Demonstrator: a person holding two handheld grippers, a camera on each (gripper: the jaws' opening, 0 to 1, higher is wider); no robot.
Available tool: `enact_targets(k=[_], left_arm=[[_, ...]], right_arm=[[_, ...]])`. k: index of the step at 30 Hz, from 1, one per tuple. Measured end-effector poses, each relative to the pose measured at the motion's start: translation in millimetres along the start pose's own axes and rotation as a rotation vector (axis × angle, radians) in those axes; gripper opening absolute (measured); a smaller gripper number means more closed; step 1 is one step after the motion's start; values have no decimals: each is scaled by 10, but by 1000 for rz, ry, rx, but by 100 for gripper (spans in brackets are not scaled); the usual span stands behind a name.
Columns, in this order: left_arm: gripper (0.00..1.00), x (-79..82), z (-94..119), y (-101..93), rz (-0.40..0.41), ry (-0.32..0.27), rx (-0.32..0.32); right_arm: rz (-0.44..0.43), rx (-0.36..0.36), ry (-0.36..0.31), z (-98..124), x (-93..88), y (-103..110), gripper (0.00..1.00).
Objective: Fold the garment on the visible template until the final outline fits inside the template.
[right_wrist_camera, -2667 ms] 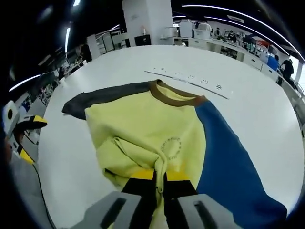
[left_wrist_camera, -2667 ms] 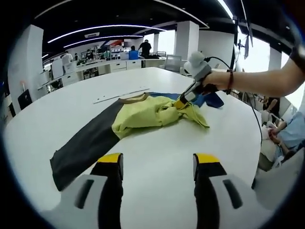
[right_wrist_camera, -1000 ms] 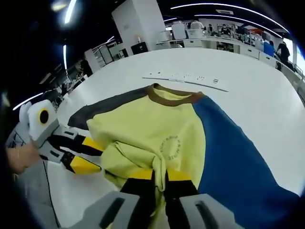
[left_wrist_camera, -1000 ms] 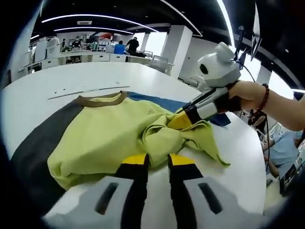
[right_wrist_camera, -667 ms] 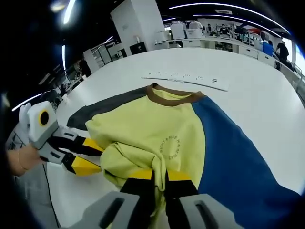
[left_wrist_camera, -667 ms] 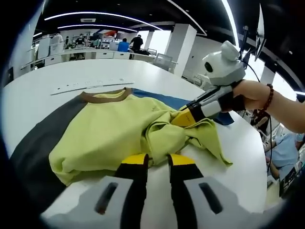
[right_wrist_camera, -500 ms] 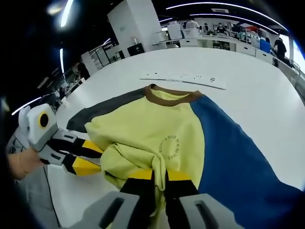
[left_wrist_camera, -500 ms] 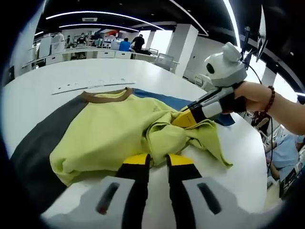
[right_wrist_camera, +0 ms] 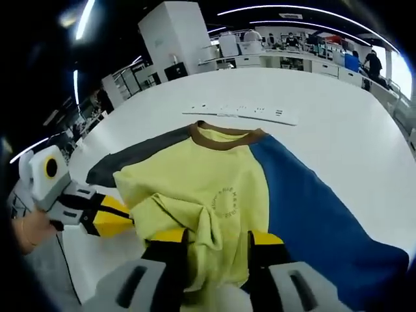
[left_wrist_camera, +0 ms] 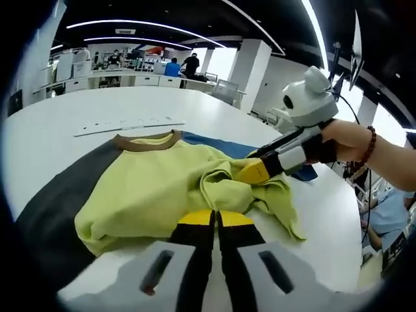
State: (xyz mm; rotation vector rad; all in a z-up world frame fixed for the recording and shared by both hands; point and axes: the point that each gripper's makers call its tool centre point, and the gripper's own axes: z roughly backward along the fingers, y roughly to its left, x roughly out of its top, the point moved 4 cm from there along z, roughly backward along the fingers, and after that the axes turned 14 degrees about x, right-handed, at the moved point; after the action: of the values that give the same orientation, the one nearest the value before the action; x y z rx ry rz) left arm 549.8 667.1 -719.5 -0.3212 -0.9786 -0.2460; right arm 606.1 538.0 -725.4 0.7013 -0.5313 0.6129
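Counting nearest first: 2 grippers, 1 garment, 1 white strip, 1 table.

Left gripper (left_wrist_camera: 215, 218), seen in its own view, has jaws pressed together w/ yellow tips touching, right at the near hem of the garment (left_wrist_camera: 153, 188); can't tell if any cloth is pinched between them. In the right gripper view the same tool (right_wrist_camera: 117, 214) comes in from the left, yellow tip against the bunched yellow edge, a hand (right_wrist_camera: 26, 235) behind it.

Right gripper (right_wrist_camera: 218, 239) in its own view has jaws spread apart, a fold of yellow fabric lying loose between them. In the left gripper view it (left_wrist_camera: 255, 171) enters from the right, tip resting on the crumpled middle of the shirt, held by a hand (left_wrist_camera: 344, 143) w/ a bead bracelet.

Garment (right_wrist_camera: 221, 188) lies on the white table (right_wrist_camera: 338, 140), near end bunched up by both tools: yellow centre w/ a small ring print, brown collar at the far end, dark grey panel on one side, blue panel on the other.

Beyond the collar, apart from it, a thin white strip (right_wrist_camera: 244, 112) w/ small marks lies flat on the table (left_wrist_camera: 78, 110).

Further back: office desks, white columns, several ppl, ceiling light strips.
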Motion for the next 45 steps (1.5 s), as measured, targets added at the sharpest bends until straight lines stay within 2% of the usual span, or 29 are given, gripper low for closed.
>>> enact_targets(k=[2, 10, 17, 26, 31, 39, 42, 45], left_arm=[[0, 22, 23, -10, 0, -6, 3], [0, 134, 144, -59, -16, -30, 1], [0, 242, 306, -57, -35, -57, 20], [0, 286, 531, -27, -51, -74, 37], [0, 270, 657, -8, -65, -76, 47], [0, 221, 885, 18, -144, -68, 77], [0, 157, 959, -24, -204, -49, 83], [0, 80, 1012, -75, -221, -40, 85]], right_arm=[[0, -13, -8, 67, 1, 18, 38], [-11, -22, -26, 318, -61, 129, 42], [-48, -51, -25, 497, -250, 275, 42], [-71, -85, -16, 607, -483, 410, 39], [-87, -100, -3, 630, -621, 477, 36], [-111, -109, 10, 674, -802, 560, 33], [-123, -117, 13, 695, -863, 566, 33], [-142, -134, 10, 721, -917, 562, 33]])
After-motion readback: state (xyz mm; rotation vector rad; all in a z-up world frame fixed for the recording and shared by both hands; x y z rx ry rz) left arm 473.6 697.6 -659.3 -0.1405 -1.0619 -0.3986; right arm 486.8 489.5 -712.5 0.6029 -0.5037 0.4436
